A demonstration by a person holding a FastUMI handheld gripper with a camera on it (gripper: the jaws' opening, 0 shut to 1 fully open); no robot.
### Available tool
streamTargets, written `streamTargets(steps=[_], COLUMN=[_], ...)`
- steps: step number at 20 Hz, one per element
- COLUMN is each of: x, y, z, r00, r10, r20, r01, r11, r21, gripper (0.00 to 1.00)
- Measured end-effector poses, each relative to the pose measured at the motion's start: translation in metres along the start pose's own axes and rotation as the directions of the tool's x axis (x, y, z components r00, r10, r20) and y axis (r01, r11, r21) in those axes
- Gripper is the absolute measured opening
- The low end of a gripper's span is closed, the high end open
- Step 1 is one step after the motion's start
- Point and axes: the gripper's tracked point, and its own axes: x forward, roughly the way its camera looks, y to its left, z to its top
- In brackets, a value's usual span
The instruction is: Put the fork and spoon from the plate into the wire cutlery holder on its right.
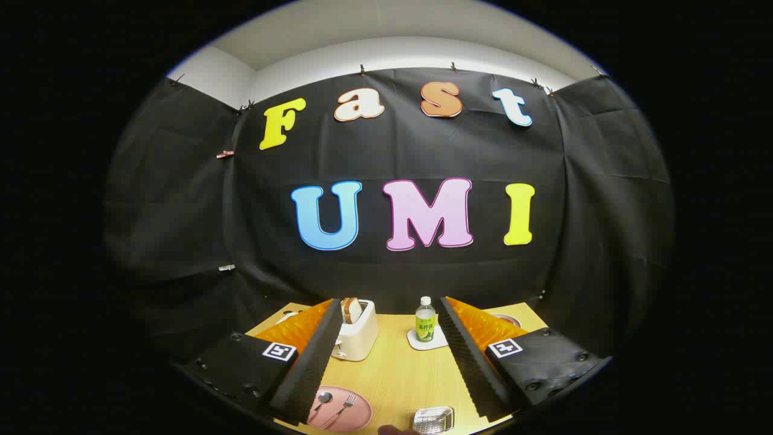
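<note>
A pink plate (356, 417) lies on the wooden table low between my fingers, near the left one. On it rest a spoon (322, 400) and a fork (343, 408), side by side. To the plate's right stands the wire cutlery holder (433, 419), with nothing seen inside it. My gripper (392, 362) hangs well above the table, open wide, with nothing between its fingers.
A white toaster (357, 332) with bread in it stands at the back by the left finger. A green-labelled bottle (425, 320) sits on a white coaster (430, 341) beyond the fingers. A dish (510, 319) peeks out behind the right finger. Bare wooden table (398, 374) lies between.
</note>
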Motion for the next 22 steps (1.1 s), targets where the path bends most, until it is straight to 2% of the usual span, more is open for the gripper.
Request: streamTargets(steps=[8,17,22], x=[-0.011,-0.020,-0.028], y=[-0.013,-0.022,-0.019], z=[-0.009,-0.019,-0.033], r00=[0.998,0.985,0.977], r10=[-0.063,-0.159,-0.186], r20=[-0.020,-0.068,-0.104], r01=[0.062,0.161,0.187], r11=[0.998,0.986,0.982], r21=[-0.023,0.034,-0.004], gripper=[0.99,0.99,0.99])
